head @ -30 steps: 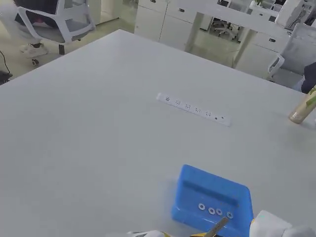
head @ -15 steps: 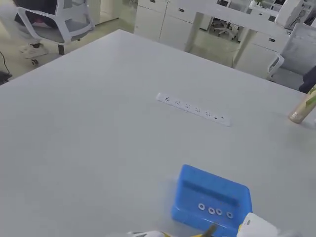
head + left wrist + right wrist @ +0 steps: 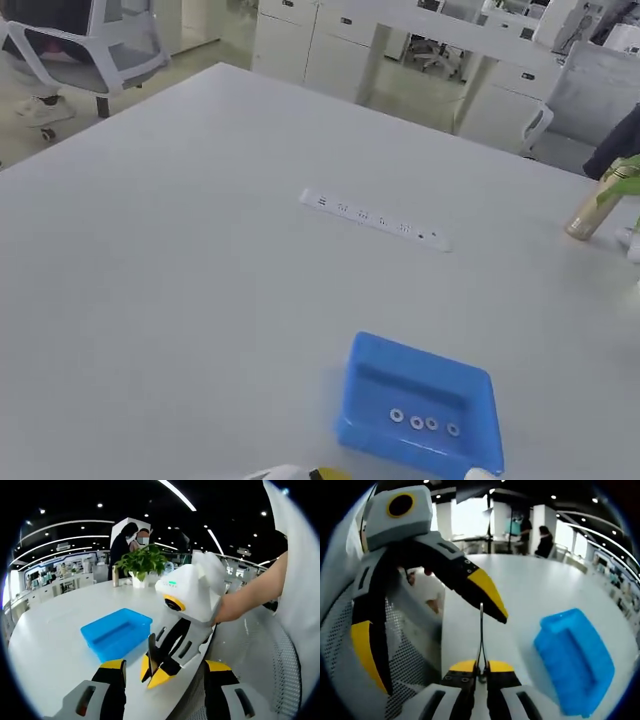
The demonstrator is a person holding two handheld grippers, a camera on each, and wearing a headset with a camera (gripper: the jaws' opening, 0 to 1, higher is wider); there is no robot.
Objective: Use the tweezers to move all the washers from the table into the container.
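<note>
A blue container [image 3: 420,410] sits on the white table [image 3: 200,280] near its front edge, with several washers [image 3: 424,422] in a row inside. My right gripper [image 3: 480,669] is shut on the metal tweezers [image 3: 481,630], which point forward over the table edge, left of the container [image 3: 575,660]. My left gripper [image 3: 165,667] is open, its yellow-tipped jaws wide apart and nothing between them. The right gripper [image 3: 155,672] crosses close in front of it, tweezers [image 3: 151,652] down, with the container [image 3: 117,632] beyond. A sliver of a gripper [image 3: 300,472] shows at the bottom edge.
A white power strip [image 3: 370,215] lies mid-table. A gold bottle [image 3: 598,205] stands at the far right. Office chairs [image 3: 90,50] and desks surround the table. A potted plant [image 3: 142,562] stands on the table, with people beyond it.
The gripper with the tweezers has drawn back from over the container and left the head view's bottom edge. The head camera has shifted slightly; the washers stay in the container.
</note>
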